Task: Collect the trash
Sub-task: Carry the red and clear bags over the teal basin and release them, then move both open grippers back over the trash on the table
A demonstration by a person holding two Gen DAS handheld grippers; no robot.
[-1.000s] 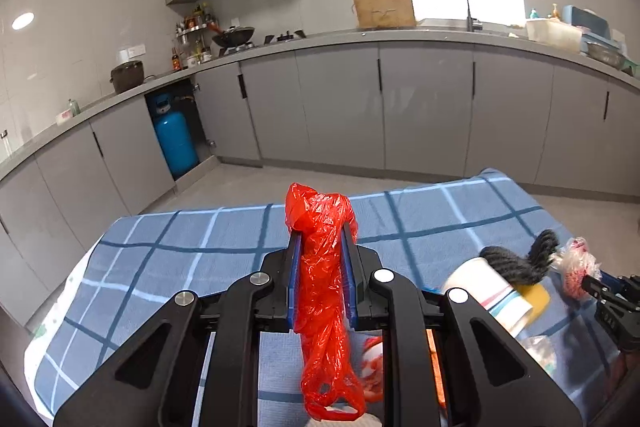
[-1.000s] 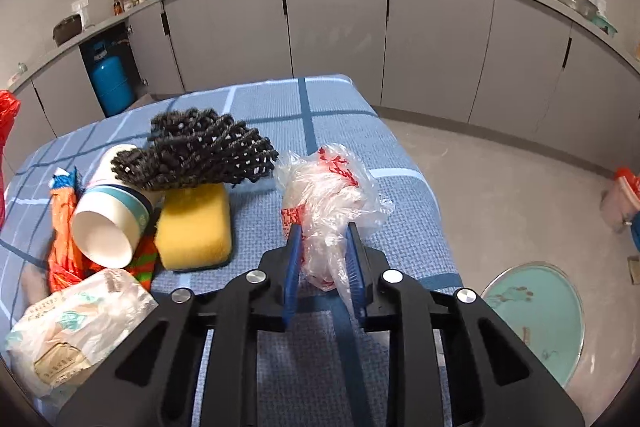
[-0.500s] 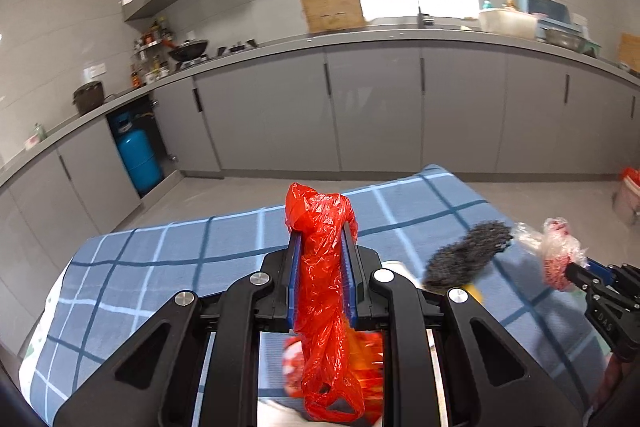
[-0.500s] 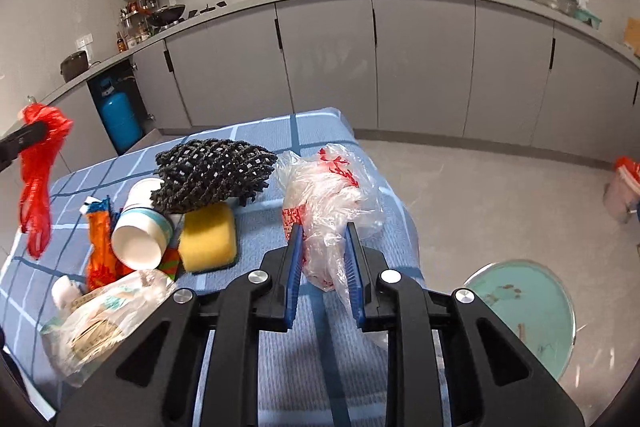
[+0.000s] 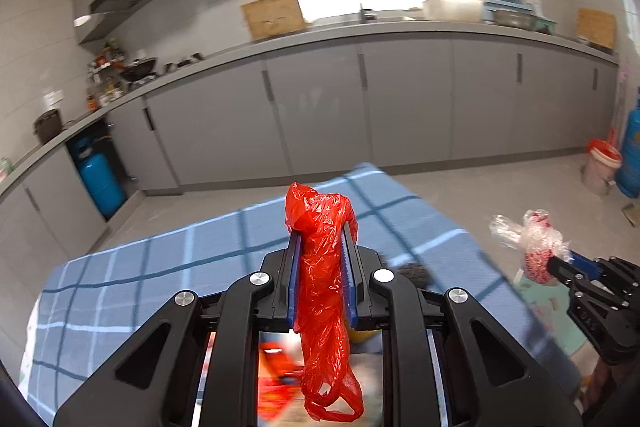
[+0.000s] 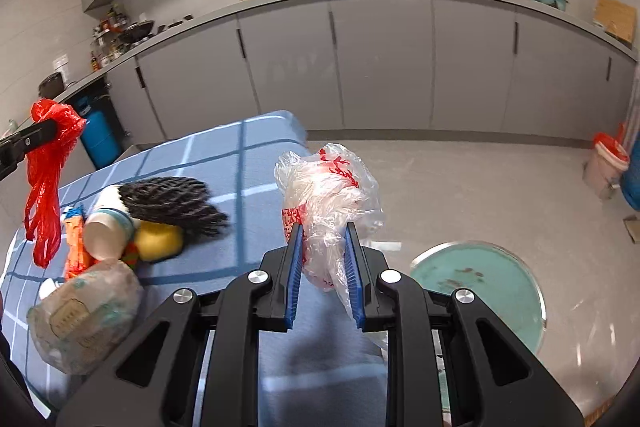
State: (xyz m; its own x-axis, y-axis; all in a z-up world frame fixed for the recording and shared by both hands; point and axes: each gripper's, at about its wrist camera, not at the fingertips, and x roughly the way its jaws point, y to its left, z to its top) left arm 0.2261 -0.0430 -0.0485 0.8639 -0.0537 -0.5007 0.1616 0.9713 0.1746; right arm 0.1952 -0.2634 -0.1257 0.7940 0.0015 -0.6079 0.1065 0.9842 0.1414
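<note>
My left gripper [image 5: 321, 247] is shut on a red plastic bag [image 5: 324, 291] that hangs down between the fingers, above the blue checked table [image 5: 160, 267]. It also shows in the right wrist view [image 6: 46, 163]. My right gripper [image 6: 322, 243] is shut on a crumpled clear plastic bag with red print [image 6: 330, 203], held at the table's right edge; it also shows in the left wrist view [image 5: 534, 243]. On the table lie a black mesh [image 6: 168, 199], a paper cup [image 6: 106, 227], a yellow sponge [image 6: 158, 241], an orange wrapper [image 6: 76, 247] and a clear bag [image 6: 84, 315].
A round teal bin opening [image 6: 478, 287] stands on the floor right of the table. Grey kitchen cabinets [image 6: 380, 67] run along the back. A blue gas cylinder [image 5: 98, 179] stands at the left. A red-rimmed bucket [image 6: 606, 163] stands at the far right.
Both grippers have risen and swung right with their bags. The clear bag now hangs past the table's right edge, nearer the teal bin. The table items look lower and farther left.
</note>
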